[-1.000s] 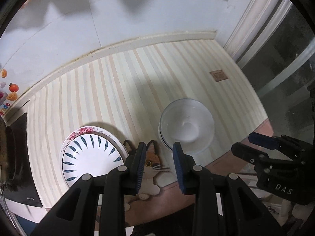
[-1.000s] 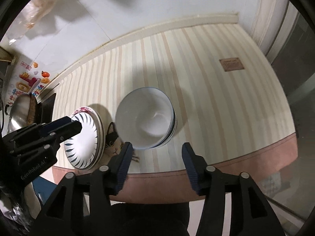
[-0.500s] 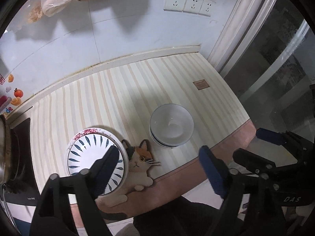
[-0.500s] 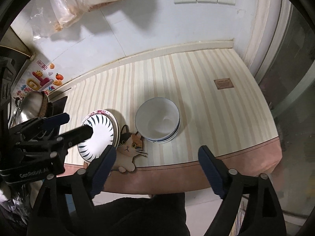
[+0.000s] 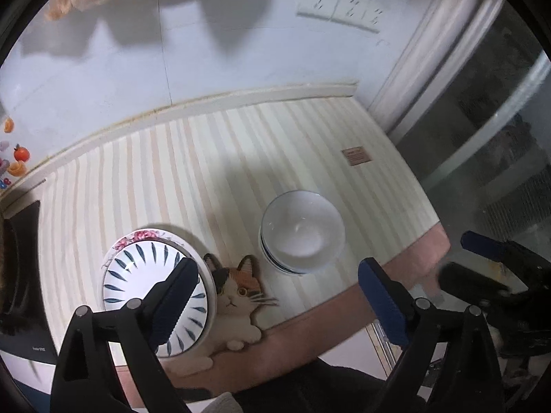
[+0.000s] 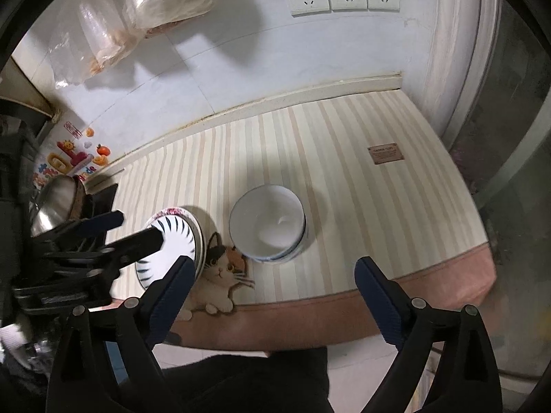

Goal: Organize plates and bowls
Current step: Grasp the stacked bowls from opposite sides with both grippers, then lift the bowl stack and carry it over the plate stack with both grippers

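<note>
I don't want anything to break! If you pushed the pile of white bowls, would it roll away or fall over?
Probably neither. The stack of bowls sits flat on the striped mat, so it would likely slide, not roll. The bowls look glossy and ceramic, so probably slippery, hard and breakable. The upper bowl only nests inside, so a sharp shove might shift it.

Dim indoor light, soft shadows, fisheye-warped edges, slight blur
</note>
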